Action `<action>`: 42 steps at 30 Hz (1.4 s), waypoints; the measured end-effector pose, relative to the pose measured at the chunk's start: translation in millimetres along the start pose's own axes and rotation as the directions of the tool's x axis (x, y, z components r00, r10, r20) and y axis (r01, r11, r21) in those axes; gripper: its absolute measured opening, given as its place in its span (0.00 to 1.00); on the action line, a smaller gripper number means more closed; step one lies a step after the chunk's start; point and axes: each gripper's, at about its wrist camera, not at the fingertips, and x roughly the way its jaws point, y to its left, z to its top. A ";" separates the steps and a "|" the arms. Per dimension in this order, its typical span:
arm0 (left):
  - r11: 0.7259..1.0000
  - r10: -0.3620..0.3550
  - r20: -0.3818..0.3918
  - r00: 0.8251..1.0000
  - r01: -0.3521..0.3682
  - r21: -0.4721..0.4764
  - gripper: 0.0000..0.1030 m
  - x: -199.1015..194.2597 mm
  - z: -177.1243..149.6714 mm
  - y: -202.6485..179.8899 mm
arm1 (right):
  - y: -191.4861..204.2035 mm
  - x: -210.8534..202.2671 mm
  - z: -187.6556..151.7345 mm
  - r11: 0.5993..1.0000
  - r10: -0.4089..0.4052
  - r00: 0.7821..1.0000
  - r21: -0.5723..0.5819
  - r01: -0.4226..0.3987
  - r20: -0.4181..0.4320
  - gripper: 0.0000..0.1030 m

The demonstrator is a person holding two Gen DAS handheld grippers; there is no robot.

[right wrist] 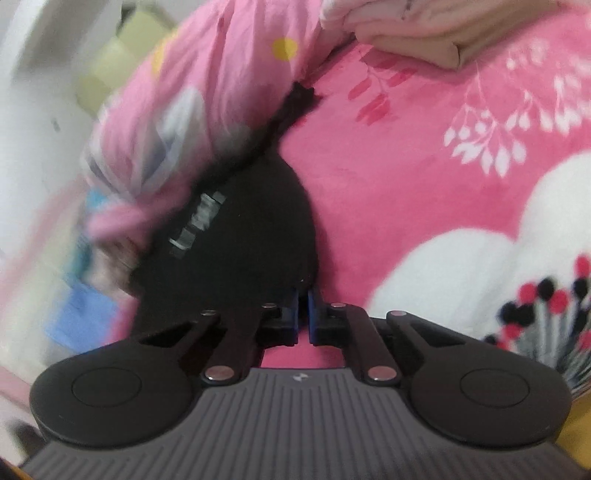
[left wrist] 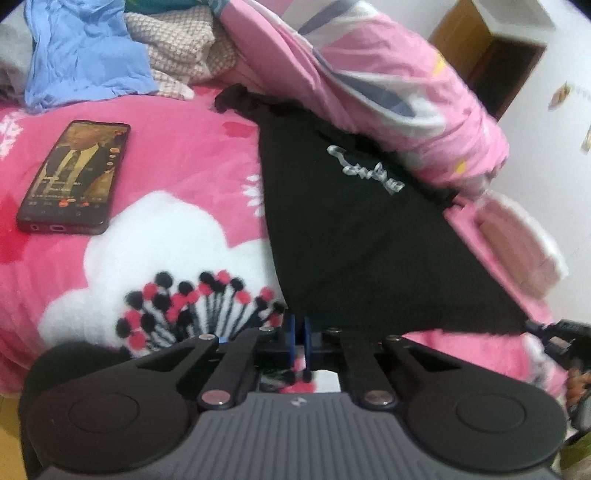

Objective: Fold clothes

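A black garment (left wrist: 351, 229) with pale lettering lies spread on the pink flowered blanket (left wrist: 166, 155), its far side tucked under a pink quilt (left wrist: 388, 74). My left gripper (left wrist: 300, 325) is shut, its blue pads pinching the garment's near left corner. The near hem runs taut to the right, where my right gripper (left wrist: 535, 328) holds the other corner. In the right wrist view the same black garment (right wrist: 240, 236) reaches down to my right gripper (right wrist: 303, 301), whose blue pads are closed on its near edge. The quilt (right wrist: 207, 92) covers the cloth's far left part.
A phone (left wrist: 74, 177) with a lit screen lies on the blanket at the left. Behind it sit a crumpled blue cloth (left wrist: 85, 55) and a beige knit (left wrist: 177, 48). Folded pale clothes (right wrist: 406, 29) rest at the far side of the blanket (right wrist: 406, 155). A wooden door (left wrist: 491, 59) stands at back right.
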 end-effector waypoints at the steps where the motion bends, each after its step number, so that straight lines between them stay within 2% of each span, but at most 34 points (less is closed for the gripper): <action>1: 0.998 -0.039 0.006 0.999 0.039 -0.044 0.05 -2.7 5.0 3.8 | -2.0 -2.8 4.4 0.998 0.044 0.999 0.049 -0.044 0.013 0.03; 2: 0.989 -0.096 0.012 0.995 0.096 -0.114 0.05 -3.5 12.8 11.1 | -2.8 -3.8 9.3 0.994 0.073 0.997 0.085 -0.074 0.024 0.03; 4: 0.951 -0.191 0.035 0.981 0.193 -0.241 0.05 -0.6 30.5 25.8 | -2.6 -2.9 23.3 0.982 0.120 0.992 0.141 -0.125 0.045 0.03; 7: 0.881 -0.272 0.057 0.961 0.272 -0.387 0.05 16.2 58.1 46.0 | 2.6 12.2 47.9 0.967 0.159 0.986 0.190 -0.167 0.056 0.03; 12: 0.769 -0.290 0.033 0.956 0.253 -0.588 0.05 65.4 84.8 79.7 | -3.4 61.5 81.9 0.942 0.170 0.985 0.289 -0.172 0.031 0.03; 15: 0.727 -0.280 0.011 0.960 0.220 -0.650 0.06 90.7 88.0 92.3 | -18.9 94.3 92.8 0.911 0.156 0.988 0.386 -0.146 0.005 0.03; 16: 0.726 -0.272 0.019 0.962 0.218 -0.652 0.06 94.8 88.1 93.3 | -24.2 104.9 95.1 0.900 0.144 0.990 0.416 -0.128 -0.007 0.04; 18: 0.734 -0.255 0.045 0.966 0.224 -0.642 0.14 98.6 87.9 92.7 | -30.9 112.8 95.0 0.883 0.152 0.988 0.447 -0.140 0.010 0.07; 20: 0.749 -0.249 0.105 0.963 0.260 -0.609 0.37 93.3 86.6 89.2 | -36.9 113.3 93.7 0.865 0.163 0.985 0.472 -0.170 0.055 0.09; 23: 0.764 -0.248 0.172 0.953 0.302 -0.570 0.43 84.0 84.9 84.2 | -42.9 95.5 91.2 0.858 0.162 0.974 0.466 -0.218 0.158 0.21; 24: 0.771 -0.243 0.192 0.951 0.309 -0.556 0.43 80.1 84.4 82.3 | -43.8 88.4 90.7 0.862 0.151 0.970 0.455 -0.223 0.189 0.21; 26: 0.806 -0.216 0.225 0.950 0.303 -0.507 0.43 71.5 84.6 76.2 | -34.2 76.0 90.9 0.902 0.125 0.971 0.383 -0.197 0.204 0.21; 28: 0.863 -0.180 0.232 0.956 0.267 -0.430 0.43 62.7 86.4 64.6 | -4.5 72.0 87.4 0.965 0.125 0.982 0.212 -0.154 0.145 0.21; 30: 0.925 -0.142 0.237 0.961 0.214 -0.313 0.43 57.0 86.8 48.8 | 39.7 79.3 76.6 0.993 0.116 0.993 -0.019 -0.116 0.033 0.21; 32: 0.976 -0.088 0.212 0.973 0.126 -0.177 0.43 55.4 85.0 28.9 | 76.7 91.6 59.9 0.972 0.097 0.995 -0.214 -0.101 -0.029 0.21; 34: 0.997 -0.022 0.174 0.984 0.034 -0.066 0.43 61.1 82.1 12.2 | 113.3 103.9 43.1 0.912 0.066 0.994 -0.400 -0.094 -0.084 0.21; 35: 0.998 -0.002 0.143 0.990 0.011 -0.066 0.43 66.1 81.8 9.5 | 131.6 110.1 34.7 0.868 0.046 0.993 -0.487 -0.094 -0.109 0.20; 36: 0.998 0.013 0.113 0.993 -0.005 -0.070 0.43 70.8 81.4 7.8 | 133.0 112.4 37.4 0.880 0.048 0.993 -0.466 -0.095 -0.112 0.21; 37: 0.995 -0.007 0.099 0.995 0.017 -0.103 0.43 73.7 80.7 12.2 | 128.2 111.6 45.1 0.907 0.048 0.994 -0.413 -0.084 -0.098 0.21; 40: 0.972 -0.061 0.087 0.994 0.079 -0.220 0.42 76.1 85.3 27.8 | 94.7 102.5 74.3 0.982 0.021 0.999 -0.186 -0.026 -0.027 0.26; 42: 0.958 -0.084 0.099 0.992 0.108 -0.264 0.43 73.9 87.9 36.1 | 68.4 96.4 91.9 1.000 -0.008 1.000 -0.019 0.008 -0.011 0.28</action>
